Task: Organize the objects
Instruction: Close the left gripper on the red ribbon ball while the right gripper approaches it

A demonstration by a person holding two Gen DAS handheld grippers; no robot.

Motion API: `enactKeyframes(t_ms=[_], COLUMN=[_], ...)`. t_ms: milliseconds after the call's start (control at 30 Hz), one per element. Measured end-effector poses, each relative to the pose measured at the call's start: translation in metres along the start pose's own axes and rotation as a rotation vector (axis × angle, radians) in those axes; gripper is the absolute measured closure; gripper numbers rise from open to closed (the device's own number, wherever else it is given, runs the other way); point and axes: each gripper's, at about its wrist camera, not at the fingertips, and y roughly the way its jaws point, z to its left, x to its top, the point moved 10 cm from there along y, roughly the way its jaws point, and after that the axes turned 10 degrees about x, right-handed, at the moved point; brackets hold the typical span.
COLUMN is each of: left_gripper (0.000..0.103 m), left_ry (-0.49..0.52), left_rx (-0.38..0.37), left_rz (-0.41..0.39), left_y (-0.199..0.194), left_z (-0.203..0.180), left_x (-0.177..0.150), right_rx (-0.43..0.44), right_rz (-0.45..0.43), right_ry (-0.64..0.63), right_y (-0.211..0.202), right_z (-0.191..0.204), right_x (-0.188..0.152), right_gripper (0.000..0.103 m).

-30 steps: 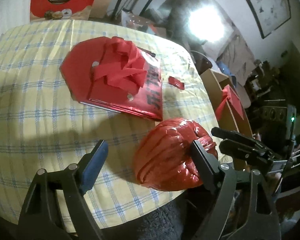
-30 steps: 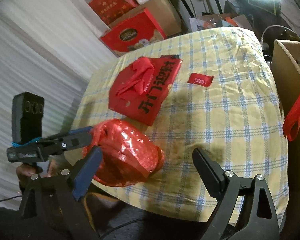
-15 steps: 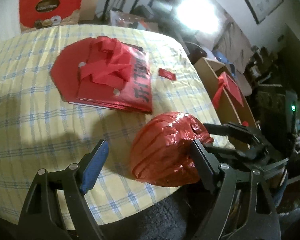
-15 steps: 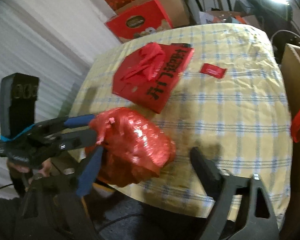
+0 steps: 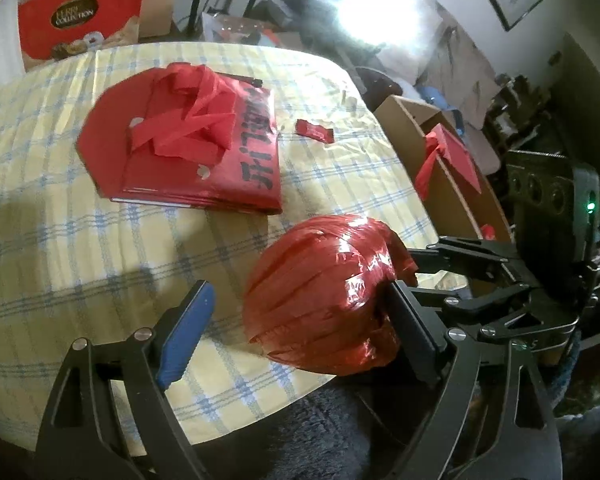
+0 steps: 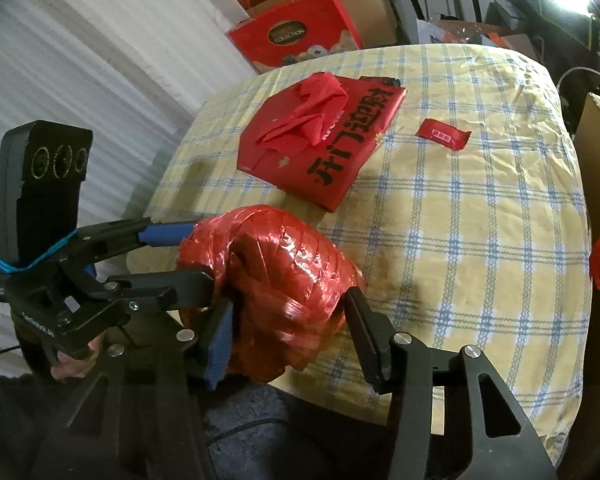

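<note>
A big ball of shiny red plastic ribbon (image 5: 324, 292) rests at the near edge of the yellow checked table (image 5: 60, 216). My right gripper (image 6: 290, 342) has closed its fingers on the ball (image 6: 276, 280) from both sides. My left gripper (image 5: 300, 328) is open, with its right finger against the ball and its left blue pad (image 5: 184, 336) apart from it. In the right wrist view the left gripper's fingers (image 6: 168, 236) straddle the ball's left end. A flat red gift bag with black characters (image 5: 188, 148) lies mid-table. A small red packet (image 5: 314, 131) lies beyond it.
A cardboard box (image 5: 440, 168) with red items stands right of the table. Red gift boxes (image 6: 300, 36) stand behind the table by a white wall. A dark rug (image 5: 320, 432) lies below the table's near edge.
My right gripper has closed from wide open onto the ribbon ball. The ball has shifted slightly toward the table edge. My left gripper stays open beside it.
</note>
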Motion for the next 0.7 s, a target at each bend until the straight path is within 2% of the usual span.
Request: enactKeyframes(t_ms=[100, 200, 267, 367, 567, 633, 700], left_gripper=[0.018, 0.027, 0.027, 0.027, 0.027, 0.027, 0.033], left_ry=[0.059, 0.113, 0.128, 0.09, 0.103, 0.094, 0.064], left_rx=[0.13, 0.209, 0.209, 0.179, 0.22, 0.209, 0.169], left_rz=[-0.012, 0.007, 0.022, 0.057, 0.078, 0.081, 0.076], left_y=[-0.012, -0.019, -0.018, -0.012, -0.003, -0.001, 0.002], left_z=[0.0, -0.002, -0.003, 0.0, -0.004, -0.004, -0.005], left_x=[0.0, -0.005, -0.007, -0.005, -0.001, -0.001, -0.002], right_rx=[-0.017, -0.035, -0.035, -0.048, -0.066, -0.05, -0.041], right_rz=[-0.001, 0.0, 0.003, -0.001, -0.008, -0.011, -0.016], right_ry=[-0.014, -0.027, -0.032, -0.044, -0.062, -0.053, -0.046], right_y=[0.0, 0.0, -0.001, -0.001, -0.002, -0.003, -0.004], right_z=[0.003, 0.006, 0.006, 0.006, 0.006, 0.004, 0.003], right_x=[0.001, 0.0, -0.001, -0.001, 0.0, 0.0, 0.0], right_gripper=[0.05, 0.05, 0.05, 0.051, 0.053, 0.054, 0.054])
